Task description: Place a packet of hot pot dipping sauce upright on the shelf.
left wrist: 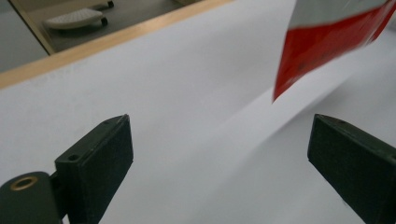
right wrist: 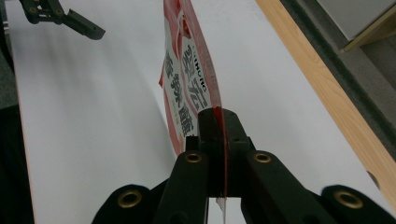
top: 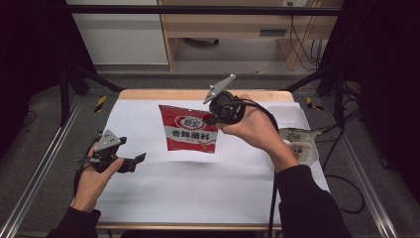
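In the centre of the high view the right gripper [top: 212, 118] is clenched on the right edge of a red and white seasoning packet [top: 189, 135], which hangs in the air above the white table [top: 198, 183], its shadow lying just below it. In the right gripper view the two black jaws are pressed together at the lower middle of the frame with the packet [right wrist: 189, 79] pinched edge-on between them. The left gripper [top: 134, 159], at the lower left of the high view, is released, its jaws spread wide with nothing between them; the packet's red corner [left wrist: 322, 46] shows at the upper right of the left gripper view. More white packets [top: 299, 141] lie at the table's right edge, behind the right forearm
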The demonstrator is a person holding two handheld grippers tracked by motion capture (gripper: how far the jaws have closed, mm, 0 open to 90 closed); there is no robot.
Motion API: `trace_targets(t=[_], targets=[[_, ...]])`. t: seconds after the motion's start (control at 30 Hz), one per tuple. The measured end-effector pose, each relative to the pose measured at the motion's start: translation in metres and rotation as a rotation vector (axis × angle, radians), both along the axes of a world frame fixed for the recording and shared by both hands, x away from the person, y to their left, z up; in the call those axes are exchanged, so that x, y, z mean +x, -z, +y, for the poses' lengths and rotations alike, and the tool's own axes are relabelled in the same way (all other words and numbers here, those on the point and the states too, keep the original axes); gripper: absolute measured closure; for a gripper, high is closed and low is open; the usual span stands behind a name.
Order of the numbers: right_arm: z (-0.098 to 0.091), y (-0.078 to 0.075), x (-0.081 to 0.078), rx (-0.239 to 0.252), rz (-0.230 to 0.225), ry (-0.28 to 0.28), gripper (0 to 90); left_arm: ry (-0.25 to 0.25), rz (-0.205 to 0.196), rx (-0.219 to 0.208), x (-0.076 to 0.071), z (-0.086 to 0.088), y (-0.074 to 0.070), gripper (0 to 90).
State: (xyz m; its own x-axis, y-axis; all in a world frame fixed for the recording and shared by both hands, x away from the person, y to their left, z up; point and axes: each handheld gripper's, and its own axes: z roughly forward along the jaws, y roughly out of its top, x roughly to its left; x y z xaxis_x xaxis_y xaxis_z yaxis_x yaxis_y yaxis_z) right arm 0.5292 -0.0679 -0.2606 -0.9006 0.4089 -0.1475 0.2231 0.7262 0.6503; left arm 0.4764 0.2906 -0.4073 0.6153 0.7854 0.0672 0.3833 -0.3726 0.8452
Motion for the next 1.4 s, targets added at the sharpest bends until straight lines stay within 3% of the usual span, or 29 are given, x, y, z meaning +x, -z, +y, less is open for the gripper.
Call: trace_targets(t=[0.1, 0.23, 0.43, 0.93, 1.13, 1.4], targets=[[-0.009, -0.007, 0.0, -0.021, -0.011, -0.007, 89.7, -0.027, 0.005, -0.016, 0.0, 0.002, 0.01, 6.9], [-0.024, -0.017, 0.001, -0.034, -0.02, -0.005, 89.7, -0.041, 0.007, 0.002, -0.002, 0.003, 0.02, 6.9], [-0.054, -0.026, 0.005, 0.003, -0.031, 0.042, 89.7, -0.05, -0.009, 0.05, -0.008, -0.001, 0.03, 6.7], [-0.107, -0.05, 0.018, 0.068, -0.067, 0.157, 89.6, -0.063, -0.002, 0.055, -0.021, 0.002, 0.037, 6.5], [-0.125, -0.058, 0.023, 0.065, -0.083, 0.202, 89.7, -0.063, -0.011, 0.064, -0.021, 0.0, 0.036, 6.5], [-0.153, -0.064, 0.027, 0.097, -0.098, 0.265, 89.7, -0.057, -0.006, 0.074, -0.02, -0.002, 0.037, 6.5]])
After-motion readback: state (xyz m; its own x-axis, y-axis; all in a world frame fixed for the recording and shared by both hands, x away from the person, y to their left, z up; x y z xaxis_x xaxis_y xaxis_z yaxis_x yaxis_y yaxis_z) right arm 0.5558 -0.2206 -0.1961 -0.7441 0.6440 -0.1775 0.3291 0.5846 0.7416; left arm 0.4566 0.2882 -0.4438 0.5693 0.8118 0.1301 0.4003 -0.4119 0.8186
